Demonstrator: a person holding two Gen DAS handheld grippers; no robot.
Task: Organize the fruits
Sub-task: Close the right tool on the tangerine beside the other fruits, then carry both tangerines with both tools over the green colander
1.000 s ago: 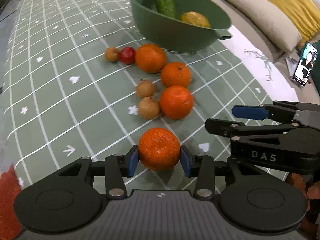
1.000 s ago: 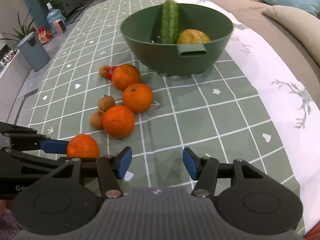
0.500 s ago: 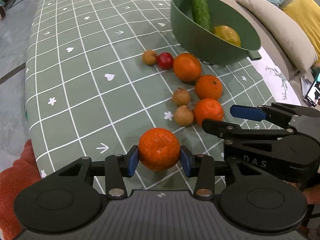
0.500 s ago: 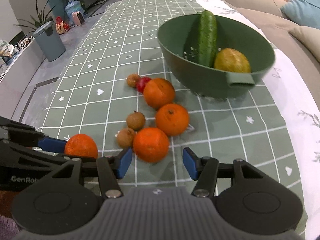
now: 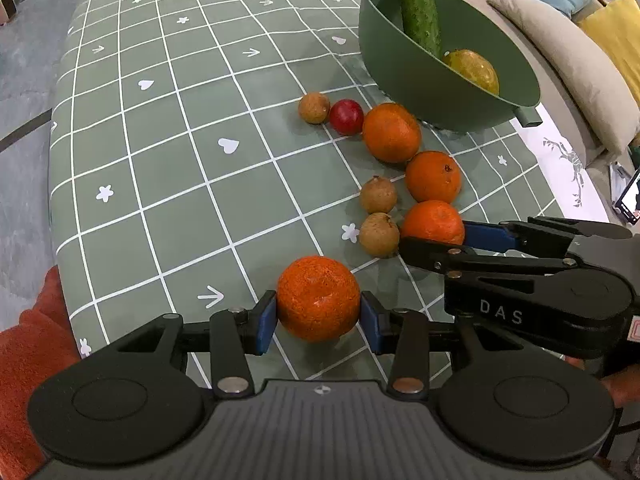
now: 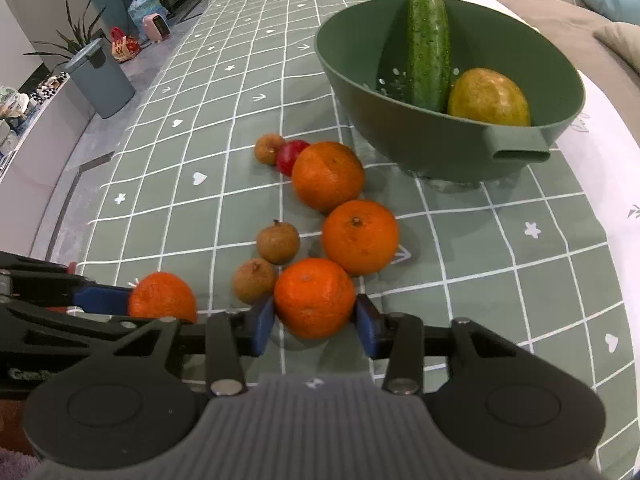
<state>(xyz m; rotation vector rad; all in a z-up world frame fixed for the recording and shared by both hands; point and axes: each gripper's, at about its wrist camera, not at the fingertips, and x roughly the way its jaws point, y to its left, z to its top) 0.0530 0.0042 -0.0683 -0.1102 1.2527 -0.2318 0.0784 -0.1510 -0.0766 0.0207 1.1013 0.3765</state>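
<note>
Oranges sit in a loose line on the green checked tablecloth, running from the green bowl back toward the grippers. The left gripper holds 1 orange between its blue pads, both pads pressed against its sides; its peel is rough, pitted and a deep reddish orange. In the right wrist view the right gripper brackets the nearest orange of the line, its blue pads at or just beside the fruit's flanks; whether they grip it or only touch cannot be told. This fruit is smoother and bright, with a small stem dimple on top. Behind it lie 2 more oranges, the farther one close to the bowl's wall. Beside the line rest 3 small brown, rough-skinned round fruits, and a small red fruit lies touching the farthest brown one. Inside the bowl a dark green cucumber leans against the wall, next to a yellow-green rounded fruit. The bowl's floor shows drain holes, and a short handle juts from its near rim.
</note>
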